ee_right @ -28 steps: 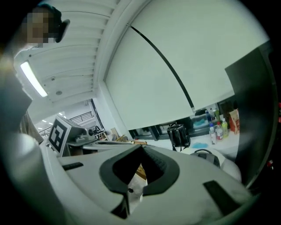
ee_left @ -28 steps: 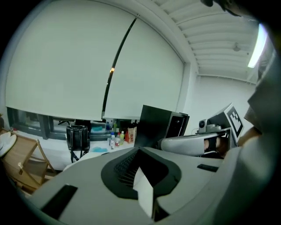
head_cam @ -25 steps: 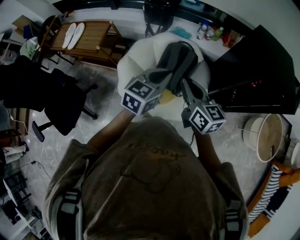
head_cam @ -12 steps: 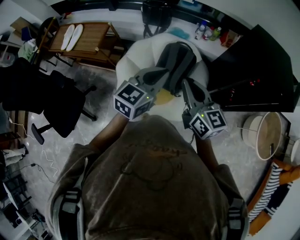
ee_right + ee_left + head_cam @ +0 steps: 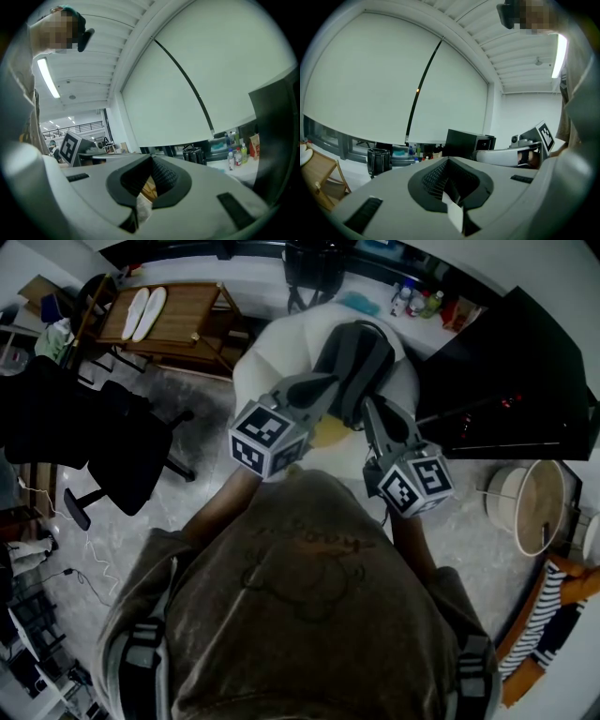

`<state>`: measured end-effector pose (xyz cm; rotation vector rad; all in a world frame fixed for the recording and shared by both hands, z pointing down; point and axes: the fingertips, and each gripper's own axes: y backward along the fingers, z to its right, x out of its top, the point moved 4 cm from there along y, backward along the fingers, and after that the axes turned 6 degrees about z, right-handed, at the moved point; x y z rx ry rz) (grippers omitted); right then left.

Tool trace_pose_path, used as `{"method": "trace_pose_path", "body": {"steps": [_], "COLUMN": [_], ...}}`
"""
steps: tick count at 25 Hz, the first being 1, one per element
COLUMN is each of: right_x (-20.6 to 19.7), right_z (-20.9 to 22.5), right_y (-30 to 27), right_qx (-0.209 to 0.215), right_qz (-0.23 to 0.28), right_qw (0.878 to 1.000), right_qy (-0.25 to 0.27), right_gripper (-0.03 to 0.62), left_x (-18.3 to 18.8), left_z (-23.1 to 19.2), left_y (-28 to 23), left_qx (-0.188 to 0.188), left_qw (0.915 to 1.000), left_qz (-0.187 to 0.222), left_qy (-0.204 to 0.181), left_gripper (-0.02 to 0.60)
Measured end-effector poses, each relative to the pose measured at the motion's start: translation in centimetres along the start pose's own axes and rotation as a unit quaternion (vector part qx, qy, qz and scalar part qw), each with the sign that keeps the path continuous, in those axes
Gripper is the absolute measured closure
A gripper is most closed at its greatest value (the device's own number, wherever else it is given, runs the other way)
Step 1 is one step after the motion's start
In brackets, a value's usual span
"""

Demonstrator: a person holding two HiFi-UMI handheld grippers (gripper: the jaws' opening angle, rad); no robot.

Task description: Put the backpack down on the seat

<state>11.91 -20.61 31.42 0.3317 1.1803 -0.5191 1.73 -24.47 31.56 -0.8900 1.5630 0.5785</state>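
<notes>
Jaws pressed together on both my left gripper (image 5: 449, 160) and my right gripper (image 5: 151, 158), the tips meeting with nothing caught between them that I can see. From the head view I hold the two side by side in front of me, pointing at the grey backpack (image 5: 361, 351). It lies on the white round seat (image 5: 255, 371), its near end just under my tips.

floor (image 5: 187, 512): grey marbled, centre left | wooden table (image 5: 178, 315): upper left | black office chair (image 5: 131, 451): left | white counter (image 5: 281, 282): along top, bottles (image 5: 417, 304) upper right | roller blind (image 5: 393, 84): white, drawn over window | ceiling strip light (image 5: 48, 77): lit, upper left
</notes>
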Motion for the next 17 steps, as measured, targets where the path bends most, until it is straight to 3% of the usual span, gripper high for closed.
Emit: {"method": "trace_pose_path", "body": {"steps": [17], "right_x": [-0.7], "right_z": [-1.8], "right_y": [0.0], "right_qx": [-0.006], "right_qz": [-0.003], "right_qw": [1.0], "right_qy": [-0.004], "right_gripper": [0.595], "left_x": [-0.7], "left_z": [-0.1], "left_y": [1.4], "left_qx": [-0.01], "left_qw": [0.9997], "left_qz": [-0.005], "left_qy": [0.022], "left_gripper": [0.582]}}
